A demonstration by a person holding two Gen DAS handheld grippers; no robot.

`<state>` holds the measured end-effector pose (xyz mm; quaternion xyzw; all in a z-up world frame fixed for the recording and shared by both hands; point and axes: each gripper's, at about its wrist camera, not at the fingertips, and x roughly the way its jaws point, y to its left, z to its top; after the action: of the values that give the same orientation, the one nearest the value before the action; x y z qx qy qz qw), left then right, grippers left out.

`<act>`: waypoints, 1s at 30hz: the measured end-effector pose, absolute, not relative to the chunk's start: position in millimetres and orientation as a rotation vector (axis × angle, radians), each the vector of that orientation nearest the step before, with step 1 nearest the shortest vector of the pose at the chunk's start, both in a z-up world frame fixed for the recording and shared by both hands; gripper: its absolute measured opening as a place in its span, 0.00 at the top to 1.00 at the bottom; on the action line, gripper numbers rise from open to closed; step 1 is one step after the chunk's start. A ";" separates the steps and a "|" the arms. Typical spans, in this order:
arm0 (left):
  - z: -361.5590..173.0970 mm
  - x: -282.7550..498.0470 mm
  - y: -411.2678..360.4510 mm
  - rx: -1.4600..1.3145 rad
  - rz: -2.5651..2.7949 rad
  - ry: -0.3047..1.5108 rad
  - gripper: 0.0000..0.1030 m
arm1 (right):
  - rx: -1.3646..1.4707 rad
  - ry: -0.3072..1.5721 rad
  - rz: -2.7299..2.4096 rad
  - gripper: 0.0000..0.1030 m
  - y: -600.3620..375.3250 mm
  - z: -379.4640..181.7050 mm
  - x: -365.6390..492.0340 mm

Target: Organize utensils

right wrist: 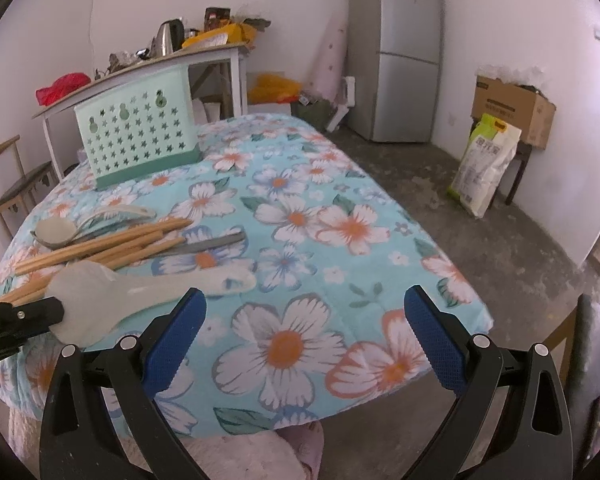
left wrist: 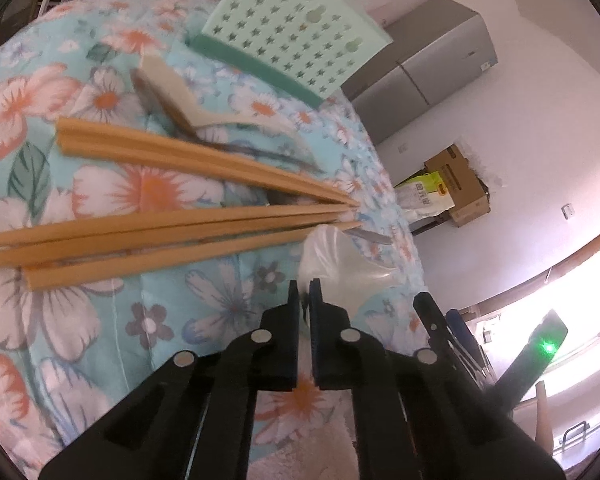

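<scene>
The right gripper (right wrist: 304, 308) is held wide open above the floral tablecloth (right wrist: 300, 216), nothing between its jaws. To its left, the left gripper (left wrist: 304, 292) is clamped on the edge of a translucent white rice paddle (right wrist: 112, 292). Beyond both, the mint utensil holder (right wrist: 136, 140) is seen standing. Between holder and grippers, wooden chopsticks (left wrist: 172, 232) and spoons (right wrist: 60, 232) are piled.

I see matt, pale wood on the chopsticks (left wrist: 172, 236), and a smooth, translucent white plastic rice paddle (right wrist: 140, 292) with a slight gloss. The bench wears a soft, floral cotton-looking cloth (right wrist: 300, 216). The mint caddy (right wrist: 138, 136) looks like matt perforated plastic. My right gripper (right wrist: 304, 320) has blue, finely textured rubbery pads (right wrist: 436, 340).
</scene>
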<state>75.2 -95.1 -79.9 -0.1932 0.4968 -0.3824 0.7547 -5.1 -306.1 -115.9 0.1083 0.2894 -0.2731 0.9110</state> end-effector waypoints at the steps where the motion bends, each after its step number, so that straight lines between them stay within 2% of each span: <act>1: -74.5 73.5 -93.2 -0.422 -0.838 1.068 0.98 | 0.225 0.587 -0.572 0.08 -307.8 -113.4 -7.0; 11: -8.8 73.1 -27.4 -0.479 -0.767 0.825 0.99 | 0.204 0.463 -0.588 0.09 -311.3 -74.1 -8.8; 17: 15.6 87.3 39.4 -0.500 -0.563 0.671 0.99 | 0.210 0.431 -0.324 0.18 -279.0 -45.9 33.9; 24: 10.3 88.8 92.2 -0.531 -0.408 0.608 0.99 | 0.249 0.584 0.088 0.30 -218.2 -41.2 122.5; 30: -5.4 97.1 108.8 -0.564 -0.372 0.619 0.99 | 0.243 0.778 0.204 0.44 -176.2 -64.6 189.3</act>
<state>97.1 108.8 -5.4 -0.2724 0.2988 -0.1798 0.8968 189.3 -176.2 -64.6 0.1182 0.3779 0.0988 0.9130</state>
